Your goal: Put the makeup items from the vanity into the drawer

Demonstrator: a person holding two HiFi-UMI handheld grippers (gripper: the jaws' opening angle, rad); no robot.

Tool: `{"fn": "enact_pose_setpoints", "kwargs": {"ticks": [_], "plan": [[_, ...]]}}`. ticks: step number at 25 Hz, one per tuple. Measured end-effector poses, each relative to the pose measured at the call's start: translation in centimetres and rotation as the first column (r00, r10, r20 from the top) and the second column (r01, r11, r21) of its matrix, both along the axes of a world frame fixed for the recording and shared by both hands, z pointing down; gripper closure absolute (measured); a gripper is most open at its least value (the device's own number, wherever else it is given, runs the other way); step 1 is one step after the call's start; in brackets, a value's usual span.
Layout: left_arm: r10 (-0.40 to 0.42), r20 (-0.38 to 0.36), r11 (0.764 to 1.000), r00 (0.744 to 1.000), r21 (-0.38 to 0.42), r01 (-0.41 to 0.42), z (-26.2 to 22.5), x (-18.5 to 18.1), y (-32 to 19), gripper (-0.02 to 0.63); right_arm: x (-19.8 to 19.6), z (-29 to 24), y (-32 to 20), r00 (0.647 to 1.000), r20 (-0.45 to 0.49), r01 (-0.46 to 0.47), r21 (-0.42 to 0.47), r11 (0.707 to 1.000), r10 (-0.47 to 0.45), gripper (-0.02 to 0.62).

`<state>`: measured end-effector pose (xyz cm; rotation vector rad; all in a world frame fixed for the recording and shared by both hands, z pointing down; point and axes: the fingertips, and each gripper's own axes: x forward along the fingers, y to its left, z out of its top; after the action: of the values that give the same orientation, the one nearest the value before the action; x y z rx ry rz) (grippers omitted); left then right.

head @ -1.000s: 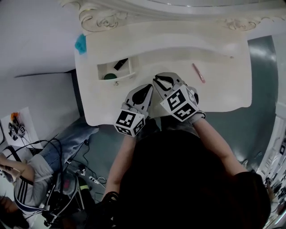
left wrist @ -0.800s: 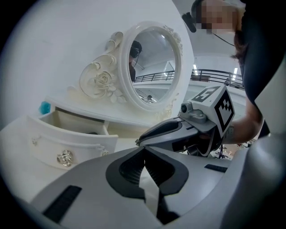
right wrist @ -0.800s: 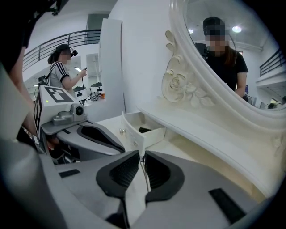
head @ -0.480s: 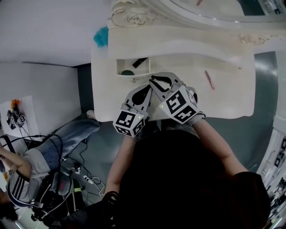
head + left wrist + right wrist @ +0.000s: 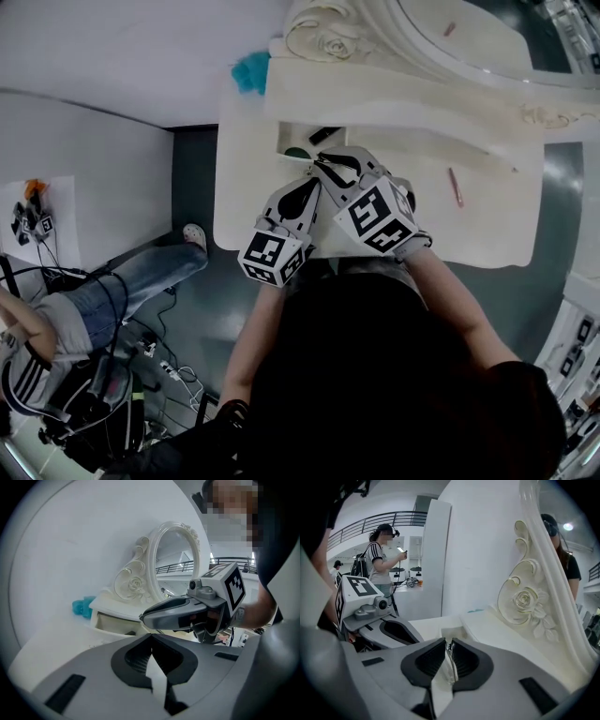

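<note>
White and ornate, the vanity counter [image 5: 244, 202] is carrying one pink stick [image 5: 456, 187], lying well to the right of the single open drawer [image 5: 286, 141]. That drawer is holding two things, a black item [image 5: 324, 135] and a green item [image 5: 297, 153]. The left gripper [image 5: 152, 639] and the right gripper [image 5: 447, 644] are hovering near the drawer, each with jaws pinched together and nothing clearly between them. To my eye, the right one should be reaching for the stick, opening wide and closing across its middle.
</note>
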<state>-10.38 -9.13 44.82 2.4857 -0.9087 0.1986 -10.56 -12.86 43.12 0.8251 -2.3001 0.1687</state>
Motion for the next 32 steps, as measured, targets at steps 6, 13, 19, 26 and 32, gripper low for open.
{"fn": "enact_pose_setpoints", "kwargs": {"ticks": [6, 13, 19, 26, 32], "plan": [[-0.049, -0.005, 0.999, 0.999, -0.002, 0.049, 0.2, -1.7, -0.6, 0.595, -1.7, 0.4, -0.7, 0.999, -0.016, 0.042, 0.004, 0.999, -0.042, 0.537], [-0.07, -0.009, 0.998, 0.998, -0.011, 0.07, 0.5, -2.6, -1.5, 0.595, -2.5, 0.4, -1.7, 0.999, -0.013, 0.046, 0.02, 0.999, -0.046, 0.537], [-0.068, -0.017, 0.998, 0.998, -0.016, 0.067, 0.7, -2.7, -2.3, 0.595, -3.1, 0.9, -2.1, 0.997, -0.02, 0.072, 0.019, 0.997, -0.072, 0.537], [-0.078, -0.018, 0.997, 0.997, -0.028, 0.078, 0.9, -3.0, -2.6, 0.595, -3.3, 2.0, -2.0, 0.995, -0.047, 0.088, -0.009, 0.996, -0.088, 0.537], [-0.079, -0.019, 0.996, 0.997, -0.029, 0.079, 0.9, -3.1, -2.6, 0.595, -3.3, 2.3, -1.9, 0.995, -0.052, 0.086, -0.022, 0.996, -0.087, 0.537]]}}
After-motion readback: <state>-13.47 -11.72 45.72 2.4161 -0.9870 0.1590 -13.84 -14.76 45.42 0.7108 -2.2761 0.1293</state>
